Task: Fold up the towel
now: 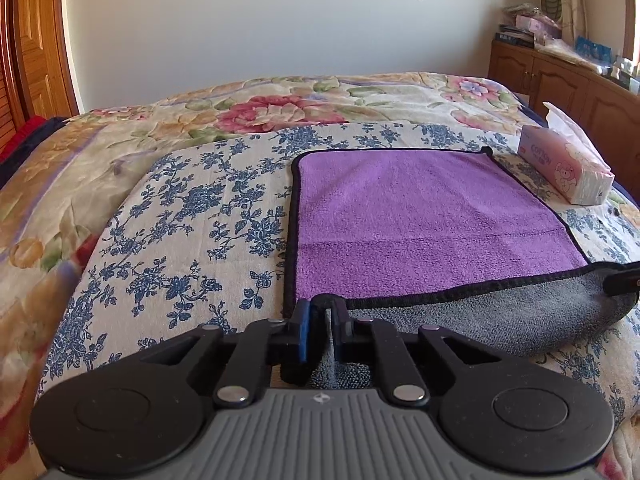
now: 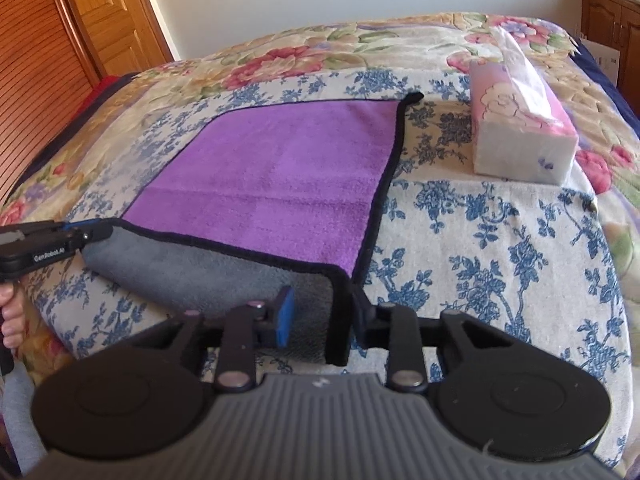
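Note:
A purple towel with a black hem and grey underside lies on a blue-flowered cloth on the bed. Its near edge is lifted and rolled over, so the grey side shows. My left gripper is shut on the towel's near left corner. My right gripper holds the near right corner; its jaws stand a little apart with the cloth between them. The towel lies ahead in the right wrist view, with the left gripper at the left. The right gripper's tip shows at the right edge of the left view.
A pink tissue box sits right of the towel; it also shows in the right wrist view. A flowered quilt covers the bed. Wooden doors stand at the left, a wooden cabinet at the right.

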Demonstrator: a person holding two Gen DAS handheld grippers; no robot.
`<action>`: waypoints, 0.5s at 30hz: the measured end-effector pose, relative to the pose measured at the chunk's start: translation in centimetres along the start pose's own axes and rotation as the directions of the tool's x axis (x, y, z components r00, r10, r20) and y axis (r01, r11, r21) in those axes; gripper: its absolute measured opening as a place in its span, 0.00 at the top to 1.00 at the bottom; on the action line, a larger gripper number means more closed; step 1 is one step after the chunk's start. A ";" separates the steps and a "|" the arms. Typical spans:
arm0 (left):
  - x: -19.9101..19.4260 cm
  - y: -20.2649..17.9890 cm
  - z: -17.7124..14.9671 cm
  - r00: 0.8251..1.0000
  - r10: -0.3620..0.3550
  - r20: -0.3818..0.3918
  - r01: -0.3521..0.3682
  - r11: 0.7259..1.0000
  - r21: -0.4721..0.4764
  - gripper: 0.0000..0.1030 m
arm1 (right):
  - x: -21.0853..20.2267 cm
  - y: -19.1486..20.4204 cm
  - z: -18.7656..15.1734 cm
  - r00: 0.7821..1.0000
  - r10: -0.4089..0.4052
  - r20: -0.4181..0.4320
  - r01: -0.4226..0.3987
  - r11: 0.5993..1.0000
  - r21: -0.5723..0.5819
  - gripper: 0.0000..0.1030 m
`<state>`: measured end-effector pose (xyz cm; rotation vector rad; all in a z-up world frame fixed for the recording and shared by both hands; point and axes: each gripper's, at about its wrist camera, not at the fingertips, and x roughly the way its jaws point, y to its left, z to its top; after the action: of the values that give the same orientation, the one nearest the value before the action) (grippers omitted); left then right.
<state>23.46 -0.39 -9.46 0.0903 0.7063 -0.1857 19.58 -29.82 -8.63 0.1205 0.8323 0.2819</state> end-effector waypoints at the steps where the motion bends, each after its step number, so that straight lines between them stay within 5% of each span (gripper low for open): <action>1: 0.0 -0.1 0.0 1.000 -0.002 -0.001 0.002 1.000 0.002 0.88 | 0.0 0.0 0.0 1.000 0.006 -0.001 -0.006 1.000 0.001 0.69; 6: 0.0 -0.3 0.0 1.000 -0.016 -0.003 0.016 1.000 0.009 0.88 | 0.6 0.2 -0.1 1.000 0.017 -0.020 -0.017 1.000 -0.011 0.73; 11: 0.1 -0.2 0.0 1.000 -0.016 -0.018 0.016 1.000 0.014 0.91 | 0.8 0.1 -0.2 1.000 0.007 -0.024 -0.008 1.000 -0.017 0.91; 15: 0.2 0.0 0.0 0.999 -0.010 -0.030 0.011 1.000 0.014 0.91 | 0.7 0.2 -0.2 1.000 0.008 -0.020 -0.009 1.000 -0.029 0.91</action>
<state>23.60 -0.46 -9.63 0.1029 0.7357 -0.1998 19.84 -29.42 -9.23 0.0939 0.8470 0.3035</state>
